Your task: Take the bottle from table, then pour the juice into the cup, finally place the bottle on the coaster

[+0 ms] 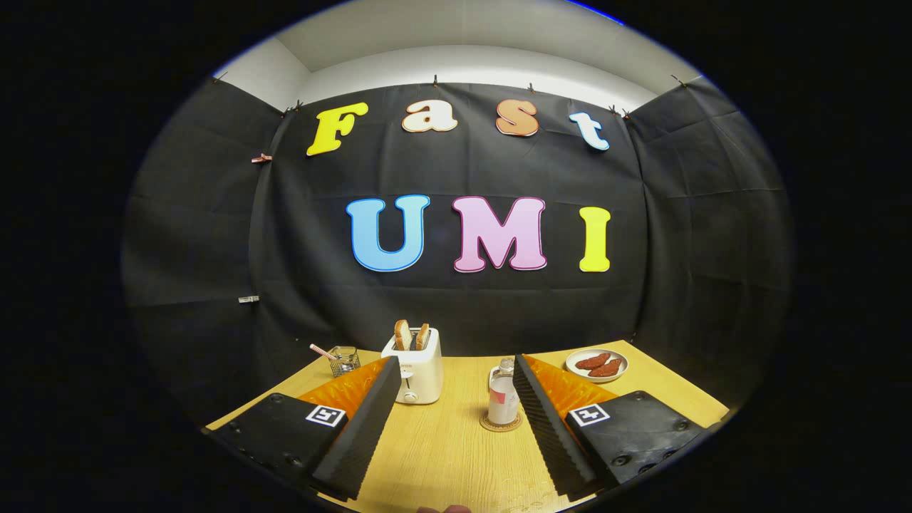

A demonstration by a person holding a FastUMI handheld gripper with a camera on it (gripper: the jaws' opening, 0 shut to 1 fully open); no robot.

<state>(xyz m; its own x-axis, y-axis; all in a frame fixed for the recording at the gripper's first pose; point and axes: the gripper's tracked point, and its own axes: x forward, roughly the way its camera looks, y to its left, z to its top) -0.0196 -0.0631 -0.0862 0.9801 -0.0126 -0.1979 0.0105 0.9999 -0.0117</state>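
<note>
the tool (456, 388) is held low and level over the wooden table (442, 449), its fingers spread wide with nothing between them. just ahead, near the right finger, the bottle (503, 400) stands upright on the coaster (500, 425), a cup (494, 375) behind it. beyond stand a toaster (414, 367) with bread, a wire basket (344, 360) and a plate (597, 365).

Black cloth (456, 185) hangs as the booth's wall at the far side and folds round to the left and right, pinned along its top edge by small clips (434, 80). Above it runs a plain white wall (470, 65) under a pale ceiling. A light wood-grain table (449, 449) fills the near ground, evenly lit.
</note>
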